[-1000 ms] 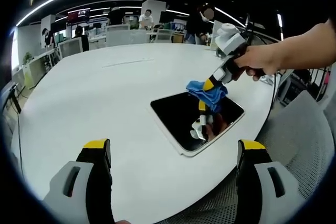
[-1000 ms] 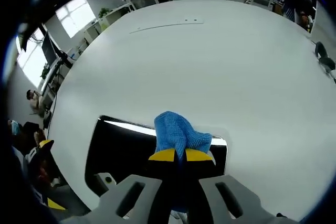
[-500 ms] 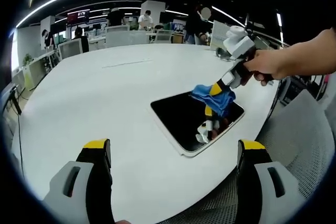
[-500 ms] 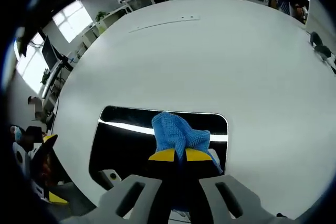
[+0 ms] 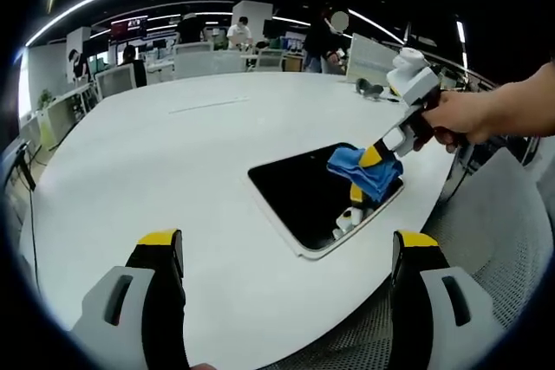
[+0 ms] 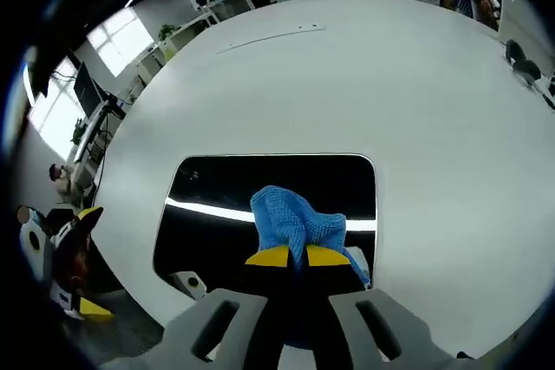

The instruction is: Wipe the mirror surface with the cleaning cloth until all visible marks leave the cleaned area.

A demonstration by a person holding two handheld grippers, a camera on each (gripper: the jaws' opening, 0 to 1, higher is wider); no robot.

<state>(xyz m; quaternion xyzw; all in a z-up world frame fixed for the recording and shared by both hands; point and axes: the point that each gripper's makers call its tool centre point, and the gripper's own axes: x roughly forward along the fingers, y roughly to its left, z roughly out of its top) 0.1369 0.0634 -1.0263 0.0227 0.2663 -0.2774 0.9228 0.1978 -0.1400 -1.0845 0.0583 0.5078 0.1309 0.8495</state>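
The mirror [image 5: 319,194] lies flat on the white table [image 5: 173,153], close to the table's near edge. In the left gripper view the right gripper [image 5: 375,159], held in a person's hand [image 5: 455,119], presses a blue cloth [image 5: 364,171] onto the mirror's far right part. In the right gripper view its jaws are closed tight on the cloth [image 6: 293,223], which rests on the dark glass [image 6: 260,192]. The left gripper [image 5: 286,253] hovers over the table short of the mirror, jaws spread wide and holding nothing.
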